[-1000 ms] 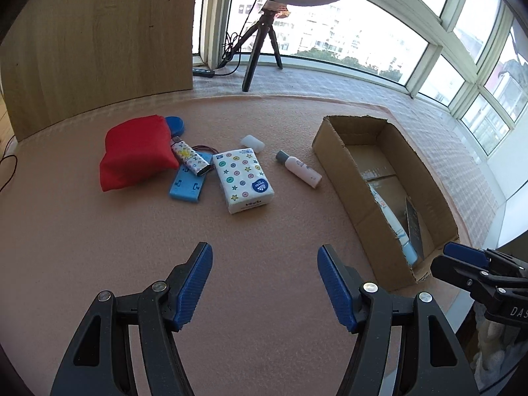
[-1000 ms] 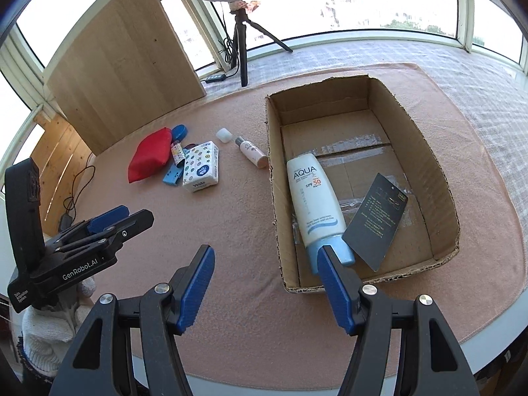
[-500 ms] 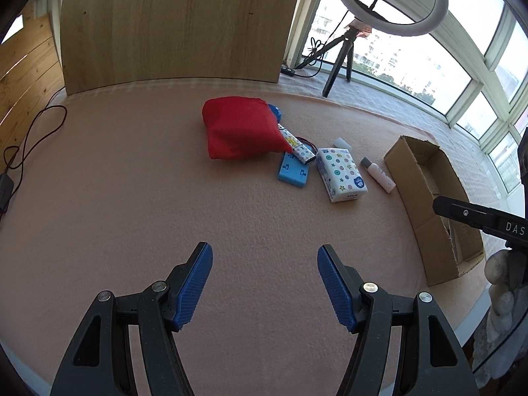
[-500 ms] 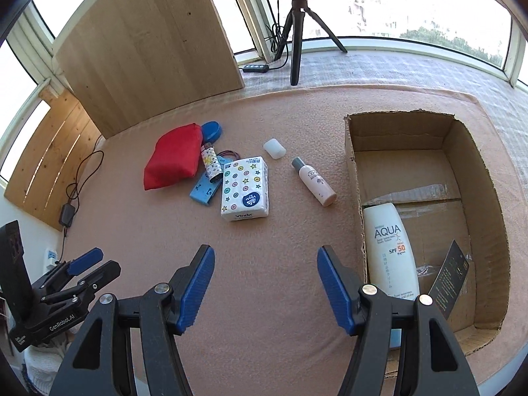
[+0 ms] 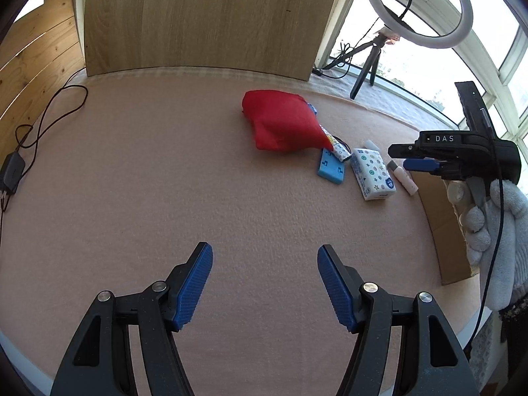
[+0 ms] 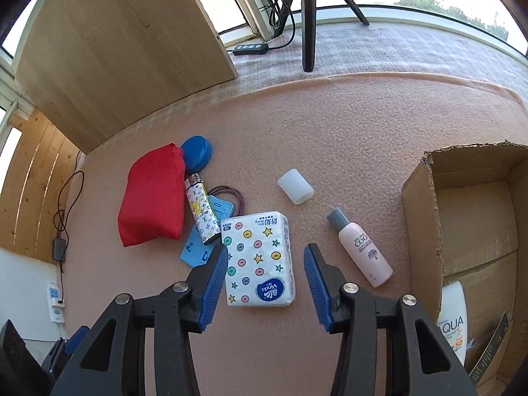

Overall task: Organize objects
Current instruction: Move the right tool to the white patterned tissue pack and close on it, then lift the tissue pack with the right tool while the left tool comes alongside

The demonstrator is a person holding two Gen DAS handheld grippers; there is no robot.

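Note:
My right gripper [image 6: 265, 265] is open, its blue pads on either side of the near end of a white tissue pack [image 6: 257, 259] with stars and dots. Left of the pack lie a patterned tube [image 6: 202, 213], a light-blue flat piece [image 6: 194, 252], a red pouch [image 6: 153, 199] and a blue lid [image 6: 197, 152]. A pink bottle [image 6: 361, 252] and a white cap [image 6: 295, 186] lie to its right. The cardboard box [image 6: 424, 217] holds a sunscreen bottle [image 6: 452, 320]. My left gripper [image 5: 265, 275] hangs open over bare mat, with the red pouch [image 5: 280, 123] and tissue pack [image 5: 373, 173] far ahead.
A wooden board [image 6: 112, 52] stands at the back left. A tripod [image 6: 307, 16] and a power strip [image 6: 250, 48] sit by the window. A cable and adapter [image 5: 13, 171] lie on the mat's left. A gloved hand [image 5: 495, 217] holds the right gripper body beside the box.
The right gripper has swung left from over the box and come down close to the tissue pack. The left gripper has turned left and drawn back from the objects.

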